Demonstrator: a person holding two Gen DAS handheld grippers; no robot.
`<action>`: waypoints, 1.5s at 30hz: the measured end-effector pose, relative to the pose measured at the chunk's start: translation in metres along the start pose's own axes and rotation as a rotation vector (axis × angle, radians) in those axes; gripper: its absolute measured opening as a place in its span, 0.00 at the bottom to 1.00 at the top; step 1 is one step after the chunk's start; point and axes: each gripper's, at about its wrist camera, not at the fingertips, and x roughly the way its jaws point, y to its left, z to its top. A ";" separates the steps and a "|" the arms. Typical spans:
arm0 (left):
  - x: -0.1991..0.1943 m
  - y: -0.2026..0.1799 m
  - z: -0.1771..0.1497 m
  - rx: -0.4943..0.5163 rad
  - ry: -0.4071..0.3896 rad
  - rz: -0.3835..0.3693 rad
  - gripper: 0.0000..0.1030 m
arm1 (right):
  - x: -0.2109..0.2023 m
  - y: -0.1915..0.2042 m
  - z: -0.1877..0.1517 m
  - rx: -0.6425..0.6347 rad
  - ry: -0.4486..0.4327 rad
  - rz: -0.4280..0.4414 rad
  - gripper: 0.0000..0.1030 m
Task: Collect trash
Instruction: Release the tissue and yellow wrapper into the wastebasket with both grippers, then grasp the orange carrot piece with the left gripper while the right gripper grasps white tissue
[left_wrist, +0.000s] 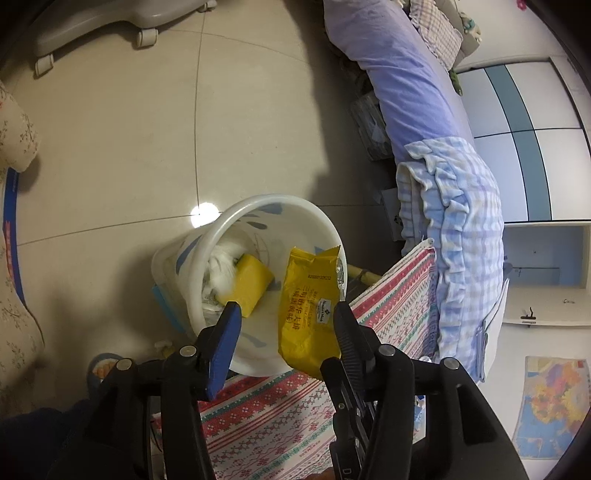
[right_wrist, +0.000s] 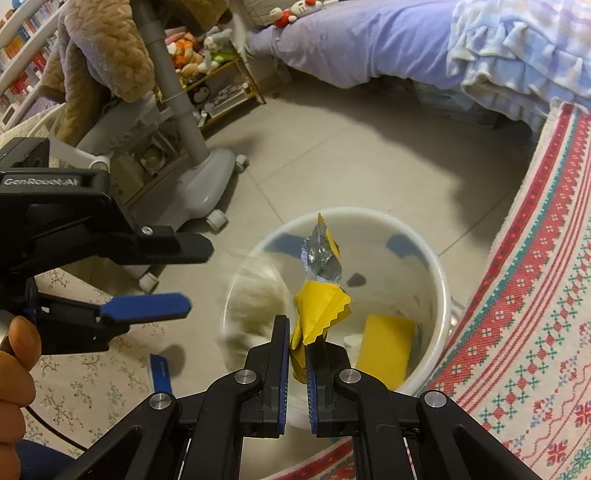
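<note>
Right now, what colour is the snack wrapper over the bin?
Yellow snack wrapper with silver lining; left wrist view shows it best.

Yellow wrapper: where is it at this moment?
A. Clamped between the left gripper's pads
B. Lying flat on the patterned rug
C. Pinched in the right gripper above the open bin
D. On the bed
C: the right gripper is shut on the yellow wrapper over the white bin, while the left gripper stands open with nothing between its pads.
</note>
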 end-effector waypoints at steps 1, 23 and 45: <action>0.000 0.000 -0.001 -0.003 -0.002 0.000 0.53 | 0.000 -0.001 0.000 0.003 -0.001 -0.002 0.07; -0.012 -0.014 -0.011 0.038 -0.070 0.053 0.53 | -0.001 -0.025 0.000 0.094 0.008 -0.034 0.43; 0.048 -0.156 -0.195 0.581 0.298 -0.045 0.53 | -0.216 -0.174 -0.027 0.204 -0.085 -0.385 0.50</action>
